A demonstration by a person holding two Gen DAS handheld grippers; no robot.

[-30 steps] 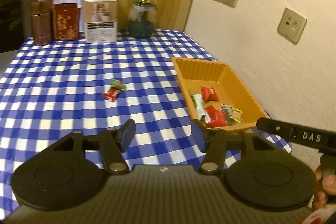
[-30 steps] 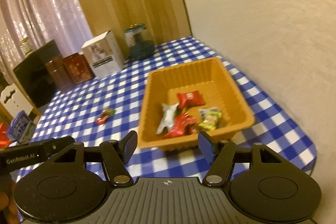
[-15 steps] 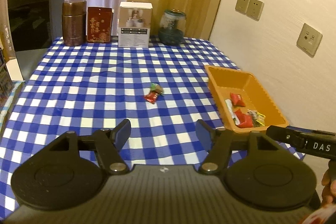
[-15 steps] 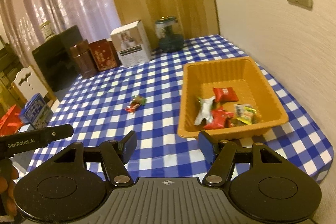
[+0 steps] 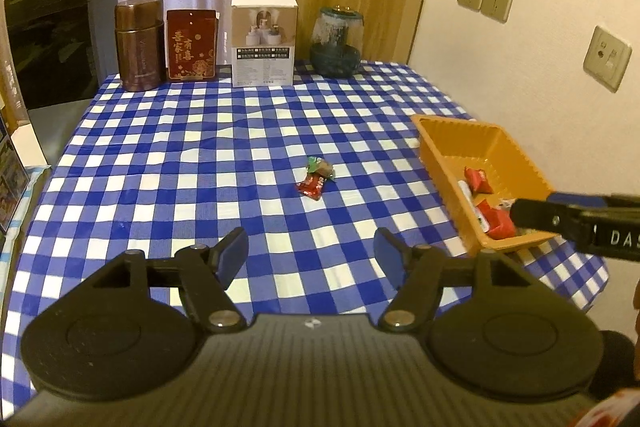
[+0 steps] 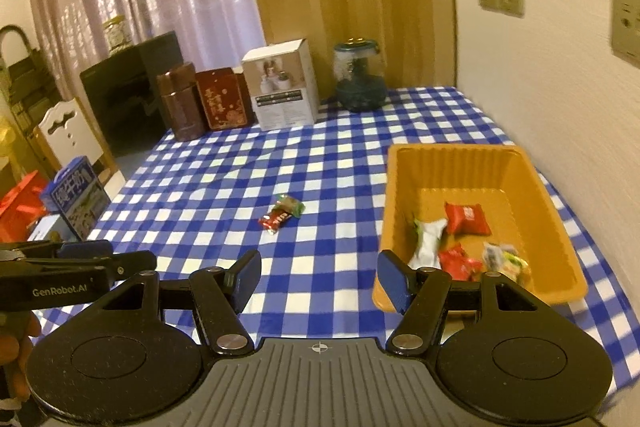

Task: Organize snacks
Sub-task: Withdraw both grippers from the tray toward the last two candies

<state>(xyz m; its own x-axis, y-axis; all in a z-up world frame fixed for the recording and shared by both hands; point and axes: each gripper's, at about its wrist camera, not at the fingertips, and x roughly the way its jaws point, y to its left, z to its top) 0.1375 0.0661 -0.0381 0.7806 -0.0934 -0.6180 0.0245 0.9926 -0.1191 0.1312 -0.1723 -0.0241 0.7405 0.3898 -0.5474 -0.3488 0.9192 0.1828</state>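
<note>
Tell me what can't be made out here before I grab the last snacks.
- Orange tray, left view: the right gripper's body covers its near corner.
- Snacks at the tray's front, right view: too jumbled to count, partly behind a finger.
- Loose snacks: print too small to read.

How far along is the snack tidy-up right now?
Done: several wrapped snacks lie in the orange tray. In hand: nothing; left gripper and right gripper are open and empty. Left: a red snack and green-wrapped snack on the checked tablecloth.
</note>
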